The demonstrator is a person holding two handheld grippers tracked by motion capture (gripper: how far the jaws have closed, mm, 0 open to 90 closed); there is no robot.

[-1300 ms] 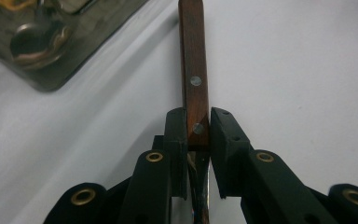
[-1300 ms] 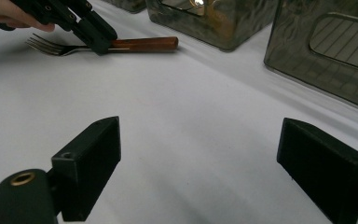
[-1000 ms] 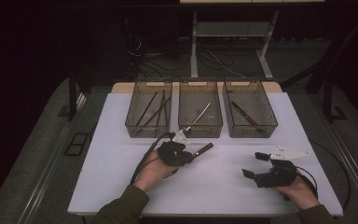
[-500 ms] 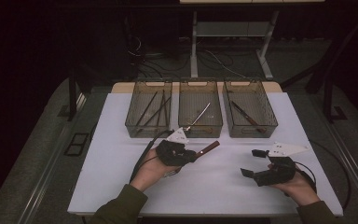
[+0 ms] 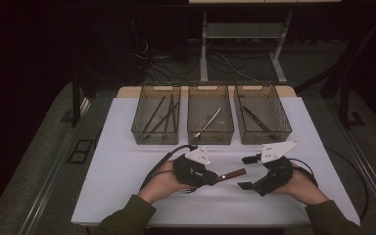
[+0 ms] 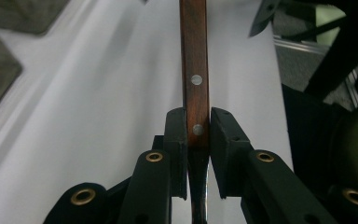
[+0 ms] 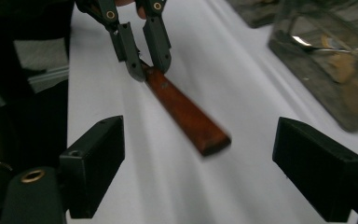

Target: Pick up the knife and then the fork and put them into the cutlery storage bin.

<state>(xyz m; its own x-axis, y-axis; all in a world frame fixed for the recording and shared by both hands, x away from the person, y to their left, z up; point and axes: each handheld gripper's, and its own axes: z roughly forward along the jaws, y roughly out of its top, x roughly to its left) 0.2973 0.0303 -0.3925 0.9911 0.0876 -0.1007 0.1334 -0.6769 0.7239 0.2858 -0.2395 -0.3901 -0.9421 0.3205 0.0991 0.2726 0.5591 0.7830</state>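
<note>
A utensil with a brown wooden handle and two rivets is clamped between the pads of my left gripper, which is shut on it. In the high view the left gripper holds the handle pointing right, above the white table. My right gripper faces it with its jaws wide apart. In the right gripper view the free end of the handle reaches in between the right gripper's open jaws without touching either pad. The left gripper shows beyond it. The metal end is hidden under the left gripper.
Three translucent bins stand in a row at the back of the white table. The left bin holds dark sticks, the middle bin a silver utensil, the right bin a dark-handled one. Cables trail from both grippers.
The left gripper has carried the handle to the right and toward the person. The right gripper has come left, so the handle's end now lies between its jaws.
</note>
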